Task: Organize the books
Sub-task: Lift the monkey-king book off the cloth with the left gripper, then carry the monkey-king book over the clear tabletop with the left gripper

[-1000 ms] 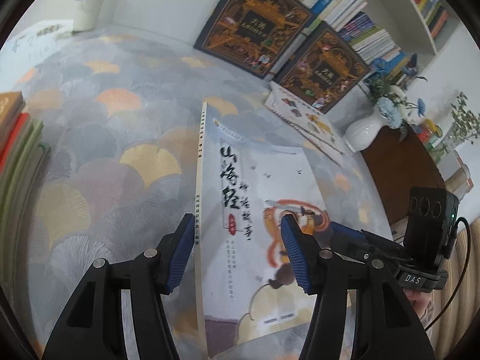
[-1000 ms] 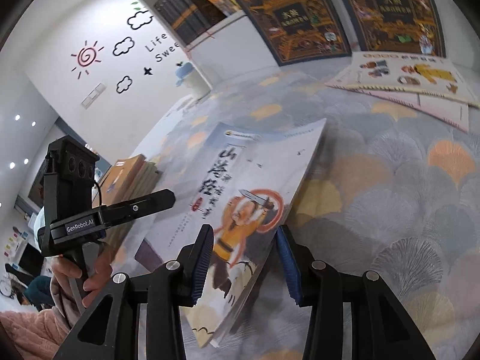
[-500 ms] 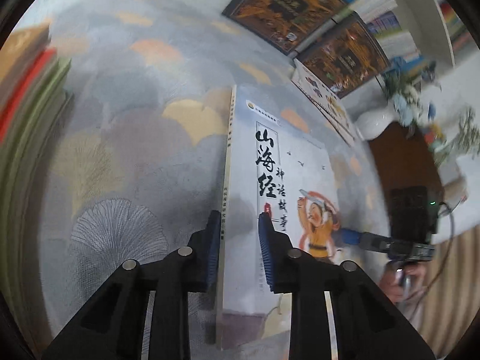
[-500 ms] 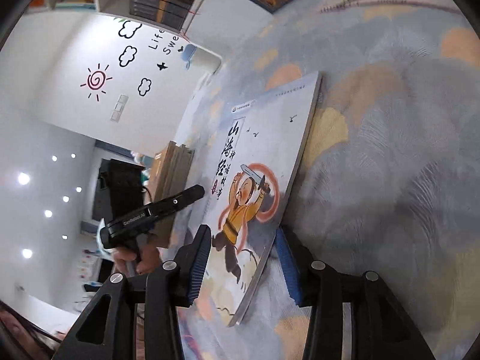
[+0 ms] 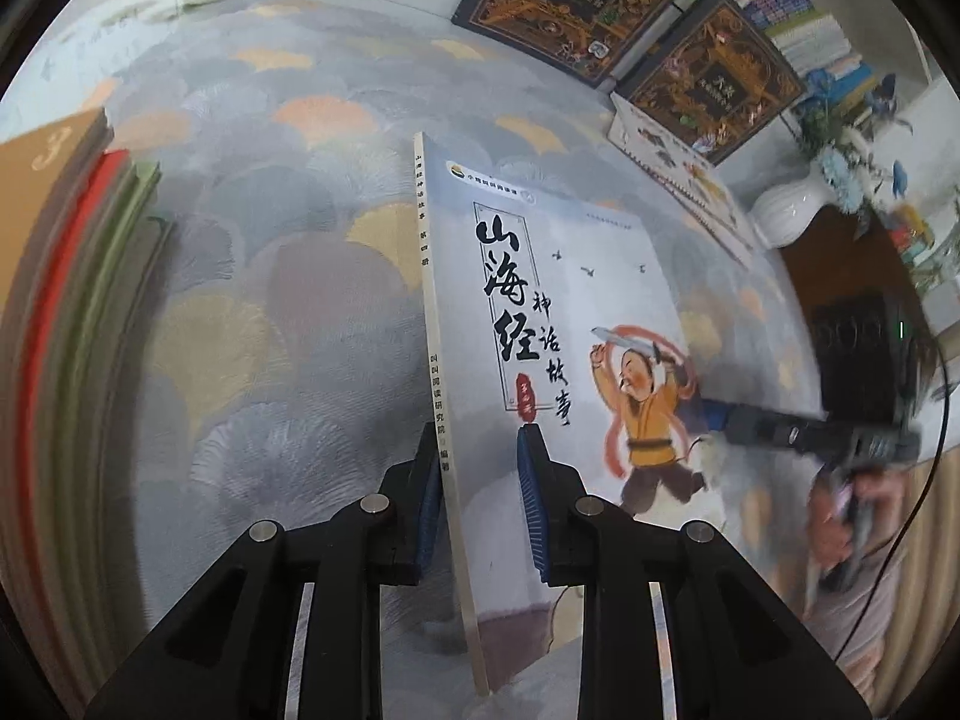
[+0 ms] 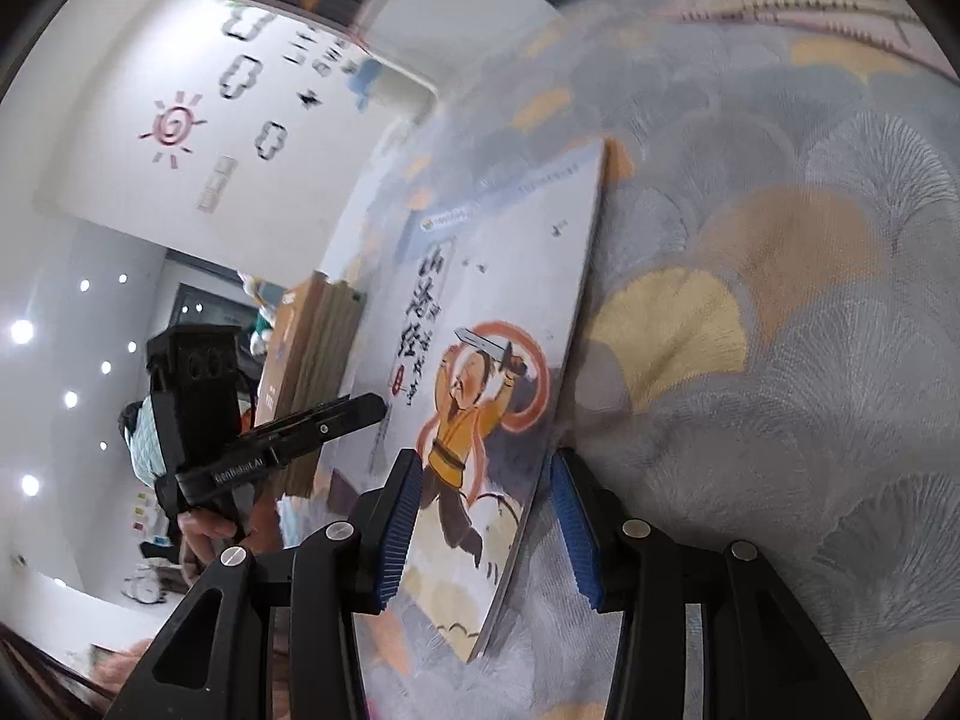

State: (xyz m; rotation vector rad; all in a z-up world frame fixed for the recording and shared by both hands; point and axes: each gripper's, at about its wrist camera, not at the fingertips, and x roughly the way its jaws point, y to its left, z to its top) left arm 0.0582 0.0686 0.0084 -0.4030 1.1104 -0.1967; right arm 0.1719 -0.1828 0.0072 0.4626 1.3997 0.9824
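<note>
Item: picture book (image 5: 558,324), pale blue cover with black brush title and a figure in orange raising a sword. It stands tilted on the patterned rug (image 5: 270,276), spine edge uppermost in the left wrist view, lifted off flat, near the rug's middle.

Left hand-held gripper (image 5: 480,504): narrowly parted, blue pads astride the spine edge; the left pad lies against the spine, the right pad sits just off the cover. Whether it truly clamps cannot be told.

Right hand-held gripper (image 6: 486,531): parted wider, pads on either side of the book's (image 6: 480,360) lower page edge, the cover between them with a gap at each pad; no firm grip shows.

Stack of books (image 5: 66,276): at the rug's left edge, orange, red and green spines, blurred.

Two dark ornate volumes (image 5: 630,18): leaning against the shelf at the rug's far edge.

Flat illustrated book (image 5: 690,180): on the rug just before them.

White vase (image 5: 786,210): beyond the rug's far right corner.
</note>
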